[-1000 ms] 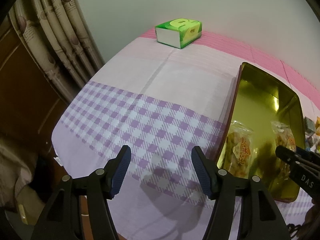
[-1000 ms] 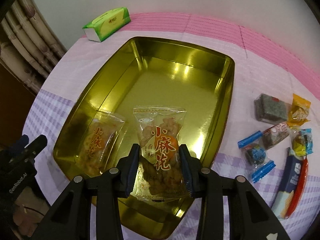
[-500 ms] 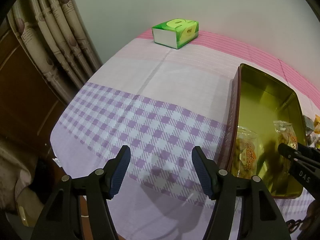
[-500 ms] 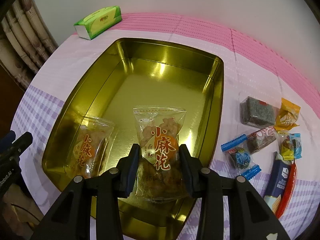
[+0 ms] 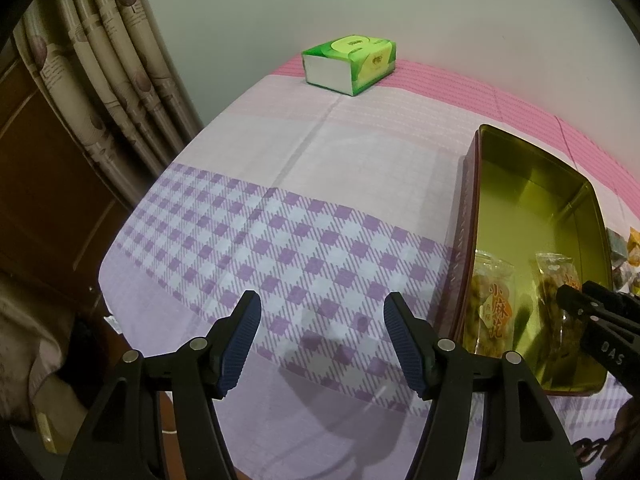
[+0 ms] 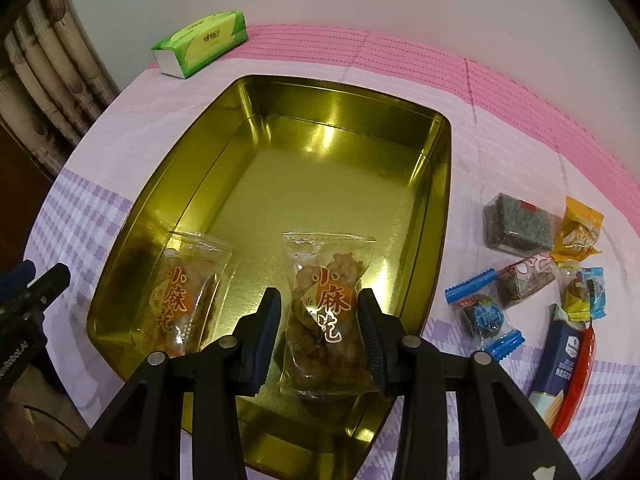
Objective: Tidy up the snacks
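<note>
Underneath everything: counter (image 5: pixel 320 184), covered in a cloth with pink stripes at the far edge and lilac checks at the near one. To the left of it, beige patterned curtain (image 5: pixel 100 80).

In the middle of the counter: open gold tin (image 6: pixel 320 96), rectangular with rounded corners, mostly bare inside. At the far left corner of the counter, well apart from the tin: green tissue box (image 6: pixel 200 44).

Left tongs (image 5: pixel 322 320): held above the checked cloth, left of the tin, pointing steeply down. Spread wide, with nothing between the blue ribbed pads.

Right tongs (image 6: pixel 320 300): over the near end of the tin, also pointing steeply down. Drawn in narrow, gripping a clear snack packet (image 6: pixel 328 280) with orange lettering and brown twists inside. Right pad pressed against the packet's edge; at the left pad, contact hard to make out. Packet upright between the pads, over the near right part of the tin.

In the tin's near left corner: second, matching packet (image 6: pixel 184 288), lying flat on the floor.

On the cloth to the right of the tin, loose and close together:
- blue and red box (image 6: pixel 560 364) nearest
- dark block in clear wrap (image 6: pixel 516 226) farthest
- yellow wrapper (image 6: pixel 580 228) just beside that
- blue-ended sweet (image 6: pixel 484 316) near the tin's wall
- a few smaller wrapped pieces between them, too small to tell apart
</note>
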A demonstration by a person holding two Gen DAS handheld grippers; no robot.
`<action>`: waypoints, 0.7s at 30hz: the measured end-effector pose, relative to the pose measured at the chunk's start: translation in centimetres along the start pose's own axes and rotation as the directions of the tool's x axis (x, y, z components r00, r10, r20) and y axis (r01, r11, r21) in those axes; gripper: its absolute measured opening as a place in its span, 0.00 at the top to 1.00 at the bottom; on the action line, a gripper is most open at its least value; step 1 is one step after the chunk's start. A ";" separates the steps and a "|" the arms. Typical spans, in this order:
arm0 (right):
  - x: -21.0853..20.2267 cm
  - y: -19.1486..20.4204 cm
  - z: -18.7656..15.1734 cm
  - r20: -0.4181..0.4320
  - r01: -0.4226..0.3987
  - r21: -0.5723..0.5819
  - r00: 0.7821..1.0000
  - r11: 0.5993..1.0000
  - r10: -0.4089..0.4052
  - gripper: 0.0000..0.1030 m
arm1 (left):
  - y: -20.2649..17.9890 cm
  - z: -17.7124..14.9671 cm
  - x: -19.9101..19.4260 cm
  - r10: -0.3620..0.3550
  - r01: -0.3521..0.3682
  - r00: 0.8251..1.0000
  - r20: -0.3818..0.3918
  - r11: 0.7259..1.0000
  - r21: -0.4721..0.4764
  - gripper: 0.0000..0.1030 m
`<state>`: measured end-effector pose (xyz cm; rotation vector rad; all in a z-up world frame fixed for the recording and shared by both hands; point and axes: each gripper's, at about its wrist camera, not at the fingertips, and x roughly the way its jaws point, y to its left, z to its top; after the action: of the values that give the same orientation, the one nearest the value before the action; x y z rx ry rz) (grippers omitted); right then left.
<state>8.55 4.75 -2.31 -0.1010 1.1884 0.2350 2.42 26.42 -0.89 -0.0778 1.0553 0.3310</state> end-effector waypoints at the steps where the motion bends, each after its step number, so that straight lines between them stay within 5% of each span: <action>1: -0.1 0.0 0.0 0.003 -0.004 0.001 1.000 1.000 0.004 0.63 | 0.0 0.0 0.0 0.002 -0.002 1.000 0.000 1.000 -0.001 0.37; 12: -3.9 -1.8 -0.8 0.075 -0.078 0.007 0.994 0.997 0.077 0.60 | 0.2 -0.1 0.0 0.010 -0.010 1.000 0.005 1.000 0.000 0.37; 21: -6.2 -9.8 -1.2 0.100 -0.037 0.051 0.994 0.998 0.032 0.58 | 0.0 -0.1 -0.1 0.024 -0.024 1.000 0.011 1.000 0.010 0.37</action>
<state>7.57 -5.78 2.58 -0.0227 1.0968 0.2363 2.33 26.40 -0.83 -0.0545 1.0474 0.3476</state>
